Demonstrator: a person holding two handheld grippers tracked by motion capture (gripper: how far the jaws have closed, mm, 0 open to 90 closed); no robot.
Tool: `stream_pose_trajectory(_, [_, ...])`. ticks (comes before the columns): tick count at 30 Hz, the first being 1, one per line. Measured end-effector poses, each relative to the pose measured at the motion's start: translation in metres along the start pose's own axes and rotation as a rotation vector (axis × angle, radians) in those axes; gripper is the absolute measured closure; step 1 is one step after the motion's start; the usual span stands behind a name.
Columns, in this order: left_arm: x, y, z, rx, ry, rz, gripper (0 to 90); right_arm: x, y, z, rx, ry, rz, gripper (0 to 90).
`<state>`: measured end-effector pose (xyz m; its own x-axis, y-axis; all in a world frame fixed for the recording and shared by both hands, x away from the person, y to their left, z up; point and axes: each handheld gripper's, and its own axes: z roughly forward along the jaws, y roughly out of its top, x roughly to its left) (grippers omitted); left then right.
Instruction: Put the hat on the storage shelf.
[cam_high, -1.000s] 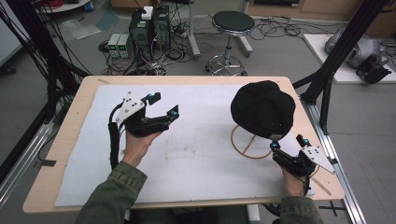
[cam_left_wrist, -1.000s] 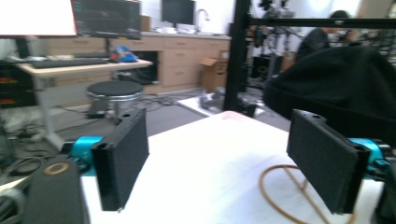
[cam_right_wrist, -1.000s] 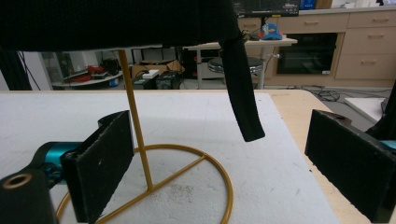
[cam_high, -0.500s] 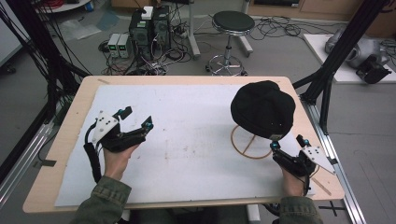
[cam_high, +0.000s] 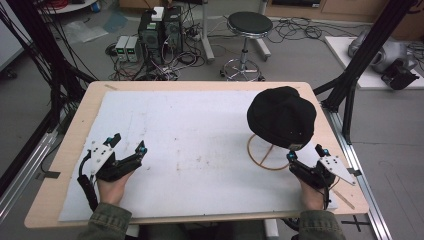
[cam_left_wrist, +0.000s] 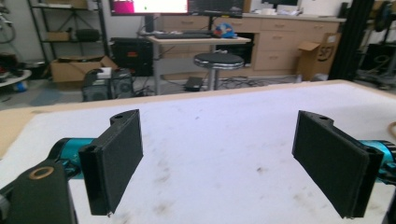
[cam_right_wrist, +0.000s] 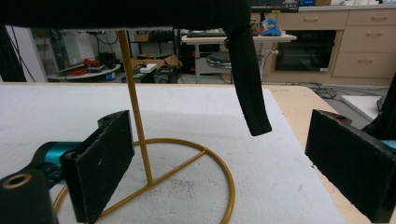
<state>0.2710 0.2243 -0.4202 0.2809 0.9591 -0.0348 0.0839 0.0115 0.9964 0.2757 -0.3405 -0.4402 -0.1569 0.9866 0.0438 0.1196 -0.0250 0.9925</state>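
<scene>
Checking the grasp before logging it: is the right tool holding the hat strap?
No: the right tool is open, and the strap hangs free between its jaws, touching neither.

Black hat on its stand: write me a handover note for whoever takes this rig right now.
Left tool: open, holding nothing, low over the white mat near the table's left front.
Right tool: open, holding nothing, just in front of the stand's ring base.
Black hat: sits on the gold wire stand, its strap hanging between the right tool's jaws.
Done: hat appears placed on the stand.
Left: probably nothing beyond checking that it sits steady.
</scene>
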Motion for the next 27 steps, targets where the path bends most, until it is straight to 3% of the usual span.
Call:
stream_pose_trajectory(5, [0.013, -0.011, -0.015, -0.076, 0.176, -0.013, 16.7, 0.0, 0.0, -0.001, -0.004, -0.004, 0.007, 7.2])
stream_pose_trajectory(8, [0.021, -0.014, -0.021, -0.094, 0.239, -0.036, 16.7, 0.001, 0.0, 0.0, -0.003, -0.003, 0.001, 7.2])
stream_pose_trajectory(10, [0.023, -0.016, -0.022, -0.093, 0.252, -0.046, 16.7, 0.001, 0.0, 0.0, -0.002, 0.0, -0.002, 7.2])
stream_pose_trajectory(15, [0.025, -0.016, -0.022, -0.1, 0.272, -0.029, 16.8, 0.0, -0.001, 0.0, -0.001, -0.001, 0.007, 7.2])
stream_pose_trajectory(22, [0.025, -0.017, -0.022, -0.096, 0.277, -0.028, 16.8, -0.003, -0.001, 0.0, 0.007, 0.0, 0.037, 7.2])
stream_pose_trajectory(27, [0.024, -0.017, -0.021, -0.086, 0.282, -0.019, 16.9, -0.002, 0.0, -0.001, 0.011, 0.002, 0.033, 7.2])
